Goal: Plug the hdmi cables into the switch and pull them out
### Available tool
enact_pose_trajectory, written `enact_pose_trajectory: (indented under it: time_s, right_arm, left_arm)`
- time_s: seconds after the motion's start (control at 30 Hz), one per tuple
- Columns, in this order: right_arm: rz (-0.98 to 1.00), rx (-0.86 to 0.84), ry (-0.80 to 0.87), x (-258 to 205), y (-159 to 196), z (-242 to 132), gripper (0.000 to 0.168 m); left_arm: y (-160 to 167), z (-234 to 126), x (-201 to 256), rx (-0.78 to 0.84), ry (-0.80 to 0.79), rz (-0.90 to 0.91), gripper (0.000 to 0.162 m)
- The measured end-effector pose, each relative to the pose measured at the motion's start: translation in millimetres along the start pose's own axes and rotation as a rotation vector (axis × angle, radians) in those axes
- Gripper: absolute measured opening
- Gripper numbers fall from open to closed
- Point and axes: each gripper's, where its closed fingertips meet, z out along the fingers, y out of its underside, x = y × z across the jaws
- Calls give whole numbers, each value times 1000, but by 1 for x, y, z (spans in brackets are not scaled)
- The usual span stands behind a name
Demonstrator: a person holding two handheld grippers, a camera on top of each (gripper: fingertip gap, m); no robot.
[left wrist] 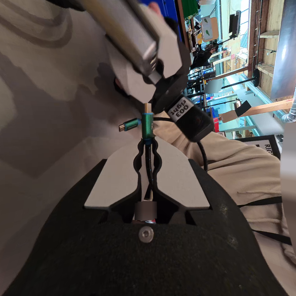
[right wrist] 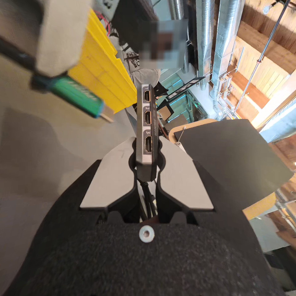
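My left gripper (left wrist: 147, 142) is shut on a black cable just behind its green HDMI plug (left wrist: 147, 126), which sticks out past the fingertips with its metal tip bare. A second, smaller green plug (left wrist: 129, 125) shows just left of it. My right gripper (right wrist: 147, 144) is shut on the lower end of a black HDMI switch (right wrist: 146, 121) held on edge, its three ports empty and facing the camera. In the right wrist view the green plug (right wrist: 80, 96) hangs up and left of the switch, apart from it, tip pointing toward it. The switch looks blurred in the left wrist view (left wrist: 149, 52).
A grey tabletop (left wrist: 40, 112) lies behind the plug. Yellow bins (right wrist: 102, 72) stand behind the switch and a black board (right wrist: 224, 160) is to its right. A person's beige clothing (left wrist: 232, 176) and the right gripper's black camera (left wrist: 190, 118) are close by.
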Motion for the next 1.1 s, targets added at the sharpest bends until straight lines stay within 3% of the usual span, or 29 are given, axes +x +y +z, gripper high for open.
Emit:
enact_pose_trajectory:
  time_s: [0.13,0.57,1.1]
  right_arm:
    - [-91,-25,-11,-10,0,2,22]
    - [-240,-107,22,-14,6,7,22]
    - [-309,-181,67,-7,16,10,21]
  left_arm:
    - [-16,-9,0,61,-21,-18,9]
    - [-25,-19,-17,139,-83,-77,8]
    - [-37,-18,-20,312,24,-224,9]
